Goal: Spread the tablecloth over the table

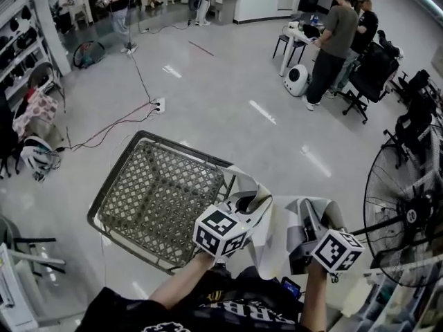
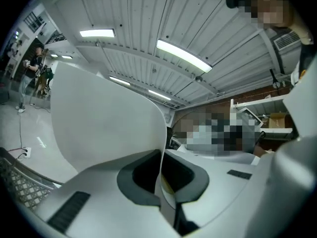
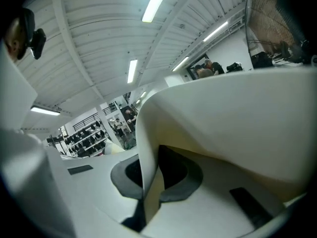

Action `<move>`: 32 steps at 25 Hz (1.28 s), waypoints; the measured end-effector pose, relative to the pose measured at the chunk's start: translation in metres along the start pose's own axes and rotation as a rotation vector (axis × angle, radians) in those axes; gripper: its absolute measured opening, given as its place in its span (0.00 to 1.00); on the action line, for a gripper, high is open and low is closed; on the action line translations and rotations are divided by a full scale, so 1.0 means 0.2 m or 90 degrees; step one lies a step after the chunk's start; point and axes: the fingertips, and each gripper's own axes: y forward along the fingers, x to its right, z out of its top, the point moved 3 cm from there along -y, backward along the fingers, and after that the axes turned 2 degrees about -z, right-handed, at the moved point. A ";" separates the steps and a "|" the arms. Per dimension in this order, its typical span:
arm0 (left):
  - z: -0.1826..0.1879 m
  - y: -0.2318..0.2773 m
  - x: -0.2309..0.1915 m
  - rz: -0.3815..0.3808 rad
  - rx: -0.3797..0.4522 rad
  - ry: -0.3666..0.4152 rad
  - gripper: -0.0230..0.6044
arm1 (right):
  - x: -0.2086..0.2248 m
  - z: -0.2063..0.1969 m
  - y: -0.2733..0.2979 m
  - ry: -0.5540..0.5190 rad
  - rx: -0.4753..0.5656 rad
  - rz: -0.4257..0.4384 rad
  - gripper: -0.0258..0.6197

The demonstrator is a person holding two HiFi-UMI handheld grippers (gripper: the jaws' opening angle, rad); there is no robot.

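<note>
A white tablecloth (image 1: 278,235) hangs bunched between my two grippers, close to my body and just past the near right corner of the table (image 1: 115,179). The table has a dark frame and a woven mesh top. In the head view, my left gripper (image 1: 246,205) is shut on one edge of the cloth. My right gripper (image 1: 309,221) is shut on another edge. In the left gripper view the cloth (image 2: 105,124) rises out of the closed left gripper (image 2: 161,181), with the table's mesh (image 2: 19,183) low at the left. The right gripper view shows the cloth (image 3: 238,119) pinched in the right gripper (image 3: 148,183).
A large standing fan (image 1: 410,214) is close on the right. A power strip (image 1: 159,105) with cables lies on the floor beyond the table. People (image 1: 333,41) stand by a small table and office chairs (image 1: 374,76) at the back right. Shelves (image 1: 21,55) line the left.
</note>
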 end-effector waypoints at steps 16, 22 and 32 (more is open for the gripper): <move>0.29 0.29 -0.86 0.205 0.077 -0.062 0.08 | 0.10 0.44 1.06 -0.035 -0.082 0.170 0.07; 0.49 0.39 -1.22 0.316 0.111 -0.051 0.08 | 0.08 0.70 1.45 -0.056 -0.105 0.254 0.07; 0.92 0.15 -1.62 0.533 0.165 0.067 0.08 | -0.09 0.89 1.93 -0.094 -0.110 0.373 0.07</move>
